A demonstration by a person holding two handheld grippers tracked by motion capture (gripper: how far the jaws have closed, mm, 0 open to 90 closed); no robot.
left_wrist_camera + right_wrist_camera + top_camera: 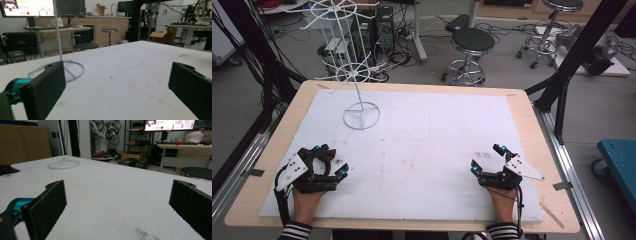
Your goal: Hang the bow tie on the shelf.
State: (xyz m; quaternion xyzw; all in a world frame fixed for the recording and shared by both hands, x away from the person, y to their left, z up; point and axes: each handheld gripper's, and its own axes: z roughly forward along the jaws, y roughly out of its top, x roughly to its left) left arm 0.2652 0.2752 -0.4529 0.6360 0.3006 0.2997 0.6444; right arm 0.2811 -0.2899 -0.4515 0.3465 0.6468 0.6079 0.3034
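Note:
A white wire display stand point(357, 85) rises from a ring base at the back left of the white mat point(427, 130). My left gripper point(330, 160) rests at the mat's front left, open, with nothing between its jaws. A small dark maroon thing point(329, 155) lies right beside it. My right gripper point(487, 158) rests at the front right, also open with an empty gap. In the left gripper view the open left gripper point(115, 85) faces the stand's base point(72, 68). In the right gripper view the open right gripper point(117, 205) faces bare mat; the stand's base point(63, 164) lies far off.
The wooden table point(532, 130) edges the mat on all sides. Black frame posts point(562, 95) stand at the right and left. Two stools point(469, 50) and cables sit on the floor beyond. A blue cart point(619, 160) is at the right.

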